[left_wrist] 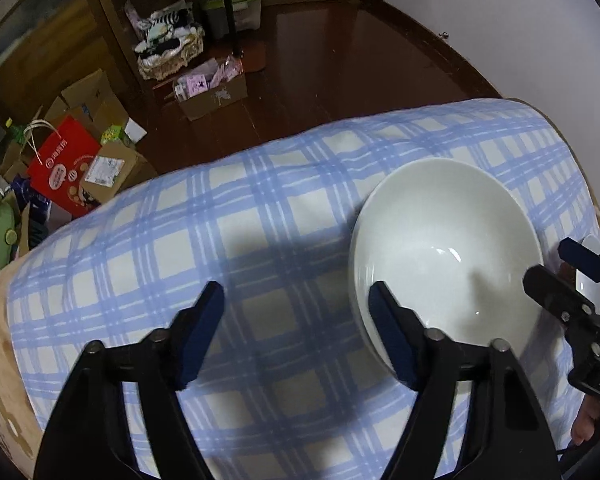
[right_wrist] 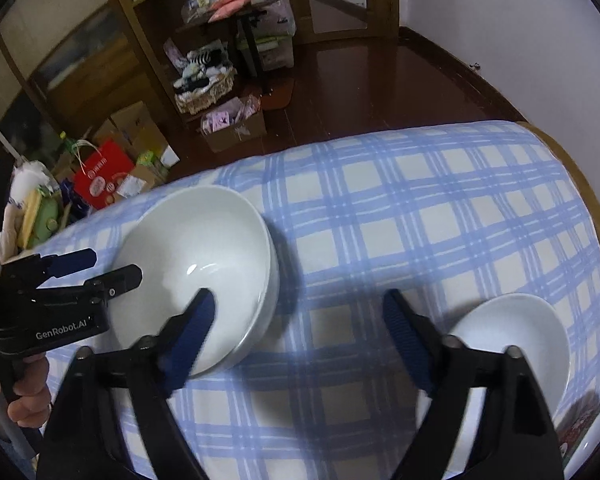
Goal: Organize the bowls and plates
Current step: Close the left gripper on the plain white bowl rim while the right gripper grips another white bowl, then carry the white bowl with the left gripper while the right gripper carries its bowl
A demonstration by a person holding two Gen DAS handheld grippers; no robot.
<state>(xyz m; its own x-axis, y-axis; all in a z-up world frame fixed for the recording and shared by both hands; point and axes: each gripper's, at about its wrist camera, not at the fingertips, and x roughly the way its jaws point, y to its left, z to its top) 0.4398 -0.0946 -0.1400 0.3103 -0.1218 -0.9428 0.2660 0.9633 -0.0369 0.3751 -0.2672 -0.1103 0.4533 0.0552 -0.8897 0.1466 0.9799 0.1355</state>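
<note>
Left claw (left_wrist: 296,300) hangs spread and empty over the blue-and-white checked tabletop (left_wrist: 260,208); large white ceramic bowl stack (left_wrist: 444,248) lies just to its right. Right claw (right_wrist: 300,312), also spread, hangs between that stack and the small white ceramic bowl (right_wrist: 512,328) to its right.

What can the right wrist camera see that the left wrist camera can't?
Only the right wrist view clearly shows the small white dish lying on the cloth to the right, plus the person's hand holding the left gripper.

Only the left wrist view shows the right gripper coming in from the side, past the bowl's right edge.

Both views show the big white bowl, which looks like a stack of bowls, the blue checked cloth, the red bag on the floor, and open jaws holding nothing.
</note>
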